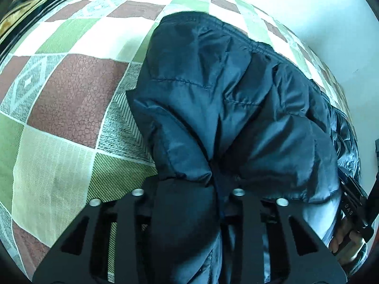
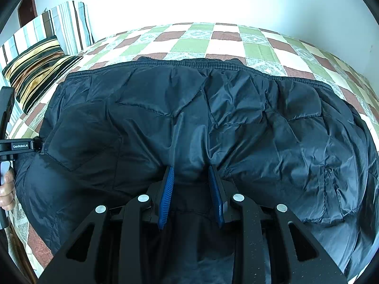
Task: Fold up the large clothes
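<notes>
A large dark navy puffer jacket (image 2: 213, 123) lies spread across the bed, its elastic hem toward the far side. My right gripper (image 2: 190, 172) is shut on the jacket's near edge, with fabric bunched between its blue pads (image 2: 167, 189). In the left wrist view the jacket (image 1: 213, 94) drapes over my left gripper (image 1: 213, 179) and hides its fingers. The cloth gathers into a tight pinch there, so the left gripper is shut on a fold. The other gripper shows at each view's edge, held by a hand (image 2: 7, 189).
The bed carries a checked cover (image 1: 71, 99) in green, brown and white squares. Striped pillows (image 2: 38, 71) lean at the far left corner against a white wall (image 2: 189, 0). Another white wall (image 1: 319, 23) runs along the bed's right side.
</notes>
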Tool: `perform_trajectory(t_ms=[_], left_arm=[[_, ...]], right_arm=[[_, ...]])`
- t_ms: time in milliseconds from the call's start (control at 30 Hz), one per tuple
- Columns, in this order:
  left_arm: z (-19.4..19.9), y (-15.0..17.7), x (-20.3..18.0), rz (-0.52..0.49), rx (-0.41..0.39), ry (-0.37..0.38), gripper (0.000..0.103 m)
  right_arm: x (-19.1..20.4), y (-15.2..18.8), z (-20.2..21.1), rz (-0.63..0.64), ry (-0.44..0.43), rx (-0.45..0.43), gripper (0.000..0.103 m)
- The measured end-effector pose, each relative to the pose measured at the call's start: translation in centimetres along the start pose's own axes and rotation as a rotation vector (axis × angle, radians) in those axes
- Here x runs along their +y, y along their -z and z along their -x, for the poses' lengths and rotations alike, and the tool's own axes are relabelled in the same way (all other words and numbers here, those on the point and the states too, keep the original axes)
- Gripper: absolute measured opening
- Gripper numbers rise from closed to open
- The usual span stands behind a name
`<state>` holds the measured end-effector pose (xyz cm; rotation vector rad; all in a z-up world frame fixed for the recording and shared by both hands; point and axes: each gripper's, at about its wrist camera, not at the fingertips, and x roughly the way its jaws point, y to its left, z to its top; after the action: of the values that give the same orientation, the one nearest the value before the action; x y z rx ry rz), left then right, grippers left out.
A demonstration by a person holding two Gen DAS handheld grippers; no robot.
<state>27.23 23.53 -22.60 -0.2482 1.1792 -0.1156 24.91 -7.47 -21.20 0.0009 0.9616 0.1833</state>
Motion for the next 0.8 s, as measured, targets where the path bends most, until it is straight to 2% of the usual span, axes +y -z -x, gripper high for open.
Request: perform_trajectory(t_ms=[167, 400, 567, 800], left_arm=[[1.8, -0.3, -0.6, 0.017, -0.043, 0.014, 0.021], [6.2, -0.9, -3.1, -0.013, -0.132, 0.080, 0.019], [9.0, -2.0, -6.9, -0.071, -0.184, 0.163, 0.018], [9.7, -2.7, -13.2, -0.166, -0.217, 0.182, 0.018]], right_arm=[[0.0, 0.1, 0.0, -0.001, -0.001, 0.000, 0.031], [0.1, 0.1, 0.1, -0.001, 0.000, -0.001, 0.031], [-0.1, -0.2, 0.0, -0.008, -0.008, 0.003, 0.031], [-0.8, -0.7, 0.1, -0.031, -0.025, 0.002, 0.031]])
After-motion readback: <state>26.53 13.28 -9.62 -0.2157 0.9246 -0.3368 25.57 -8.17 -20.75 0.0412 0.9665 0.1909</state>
